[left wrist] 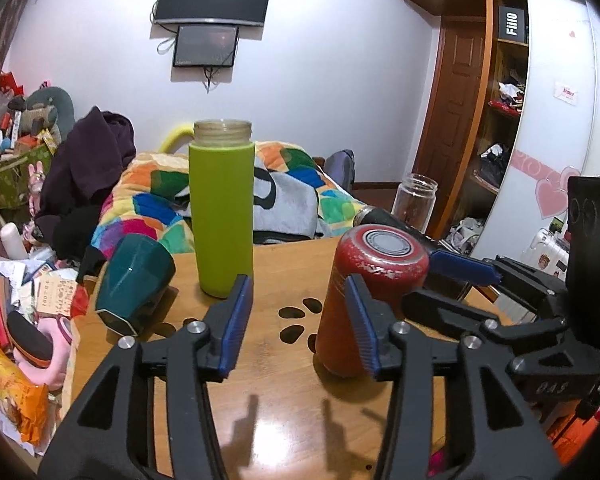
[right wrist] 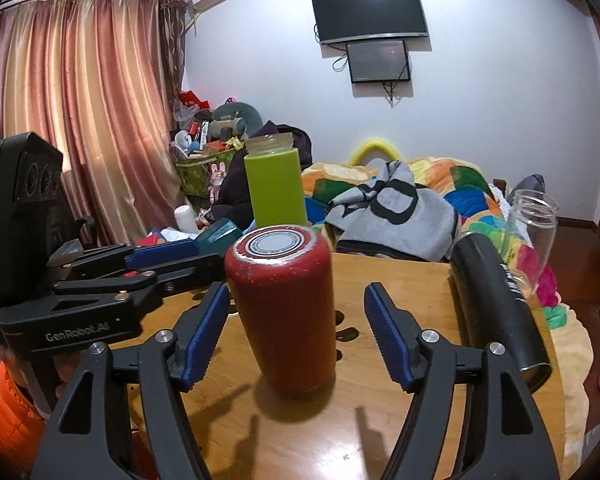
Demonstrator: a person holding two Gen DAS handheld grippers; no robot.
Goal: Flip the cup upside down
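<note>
A red cup (left wrist: 364,300) stands upside down on the wooden table (left wrist: 268,392), its ringed base facing up; it also shows in the right wrist view (right wrist: 288,312). My right gripper (right wrist: 296,336) is open with a finger on either side of the red cup, not touching it. My left gripper (left wrist: 300,326) is open and empty, just left of the red cup. A green bottle (left wrist: 222,208) stands upright, mouth up, behind the left gripper. A dark teal cup (left wrist: 134,280) lies tilted at the table's left edge.
A black flask (right wrist: 500,308) lies on its side at the table's right. A clear glass jar (right wrist: 534,232) stands at the far right edge. A bed with a colourful quilt (left wrist: 284,188) is behind the table. Clutter (left wrist: 16,320) lies left of the table.
</note>
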